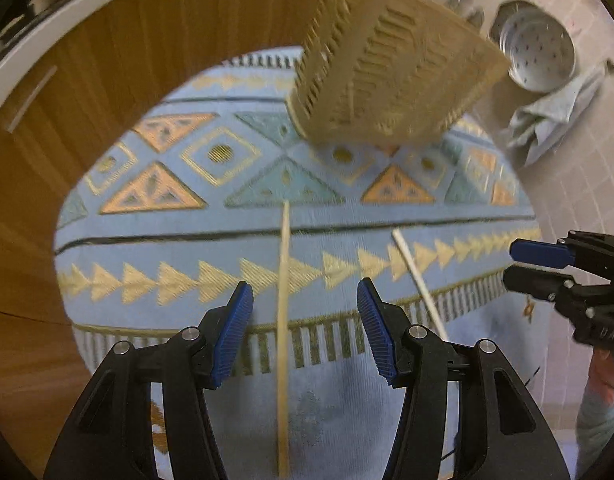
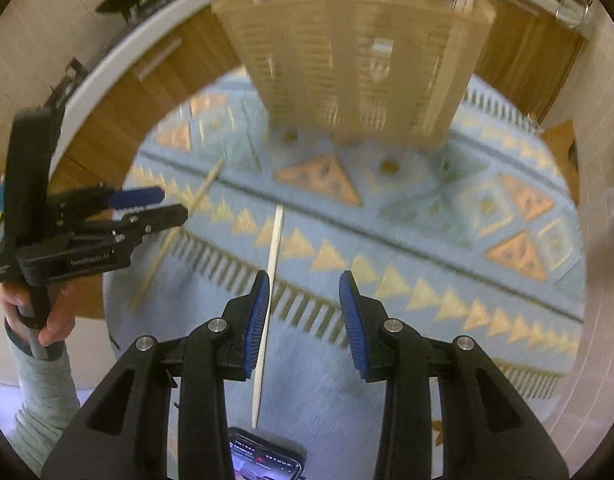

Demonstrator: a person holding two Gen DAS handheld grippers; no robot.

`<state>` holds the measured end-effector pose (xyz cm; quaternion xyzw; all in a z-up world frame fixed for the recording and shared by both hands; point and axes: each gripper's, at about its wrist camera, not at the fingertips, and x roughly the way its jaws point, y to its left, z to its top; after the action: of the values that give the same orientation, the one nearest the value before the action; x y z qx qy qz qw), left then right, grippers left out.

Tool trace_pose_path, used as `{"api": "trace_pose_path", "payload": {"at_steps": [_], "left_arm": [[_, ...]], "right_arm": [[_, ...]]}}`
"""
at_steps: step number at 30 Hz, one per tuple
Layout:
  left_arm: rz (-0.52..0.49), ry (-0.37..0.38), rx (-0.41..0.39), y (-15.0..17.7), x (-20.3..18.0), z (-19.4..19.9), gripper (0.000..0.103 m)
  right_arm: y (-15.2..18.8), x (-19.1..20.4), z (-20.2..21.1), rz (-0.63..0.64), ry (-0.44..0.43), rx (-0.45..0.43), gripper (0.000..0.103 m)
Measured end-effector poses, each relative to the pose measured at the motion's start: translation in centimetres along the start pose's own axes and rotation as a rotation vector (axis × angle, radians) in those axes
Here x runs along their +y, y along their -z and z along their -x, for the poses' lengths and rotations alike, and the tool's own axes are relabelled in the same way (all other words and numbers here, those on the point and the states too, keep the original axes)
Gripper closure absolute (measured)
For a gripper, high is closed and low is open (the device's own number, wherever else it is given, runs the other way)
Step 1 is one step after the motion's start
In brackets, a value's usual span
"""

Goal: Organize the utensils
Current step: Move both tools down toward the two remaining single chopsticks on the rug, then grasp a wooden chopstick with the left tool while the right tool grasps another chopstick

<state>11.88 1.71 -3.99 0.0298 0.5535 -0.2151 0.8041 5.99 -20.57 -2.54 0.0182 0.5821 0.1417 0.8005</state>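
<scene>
Two pale chopsticks lie on a blue patterned cloth point(image 1: 187, 240). In the left wrist view one chopstick point(image 1: 283, 320) runs lengthwise between the open jaws of my left gripper point(image 1: 305, 332). The other chopstick point(image 1: 419, 284) lies to its right. A beige slotted utensil holder point(image 1: 387, 80) stands at the far side of the cloth. In the right wrist view my right gripper point(image 2: 305, 322) is open, with a white chopstick point(image 2: 269, 300) lying beside its left pad. The holder point(image 2: 355, 72) stands ahead, with sticks inside. The left gripper point(image 2: 147, 204) hovers at the left over the other chopstick point(image 2: 175, 232).
Wooden cabinets point(image 1: 47, 160) with a white counter edge point(image 1: 39, 40) curve behind the cloth. A perforated metal strainer point(image 1: 539, 52) and a grey rag point(image 1: 555, 116) lie on the tiled surface at the right. A phone point(image 2: 263, 460) lies below my right gripper.
</scene>
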Motion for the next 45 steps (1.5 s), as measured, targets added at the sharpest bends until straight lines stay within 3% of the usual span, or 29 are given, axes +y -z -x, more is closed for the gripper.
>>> {"api": "trace_pose_path", "payload": {"at_steps": [5,14,20,30,36,39,41,45], "left_arm": [[-0.041,-0.061,0.033,0.5,-0.5,-1.2,0.055],[-0.074,-0.031,-0.001,1.1,0.1,-0.9,0.057],[-0.096,-0.024,0.044,0.4,-0.3,-1.1,0.057],[-0.087,0.021,0.086,-0.2,0.3,-1.1,0.058],[-0.078,0.003,0.103,0.0,0.3,-1.0,0.063],[-0.073,0.004,0.101,0.1,0.4,-0.9,0.063],[-0.071,0.002,0.100,0.2,0.3,-1.0,0.063],[-0.083,-0.017,0.105,0.2,0.0,-1.1,0.063]], "right_arm": [[0.3,0.5,-1.4,-0.008,0.002,0.031,0.070],[-1.2,2.0,-4.2,-0.002,0.012,0.089,0.070],[-1.5,2.1,-5.7,-0.015,0.031,0.118,0.070],[-1.1,0.5,-5.7,-0.073,-0.018,0.130,0.070],[-0.3,3.2,-5.8,-0.003,-0.037,0.132,0.070],[0.2,4.4,-6.0,0.059,0.069,0.111,0.082],[0.3,4.7,-6.0,0.078,0.110,0.099,0.097],[0.1,3.7,-5.8,0.049,0.090,0.081,0.099]]}}
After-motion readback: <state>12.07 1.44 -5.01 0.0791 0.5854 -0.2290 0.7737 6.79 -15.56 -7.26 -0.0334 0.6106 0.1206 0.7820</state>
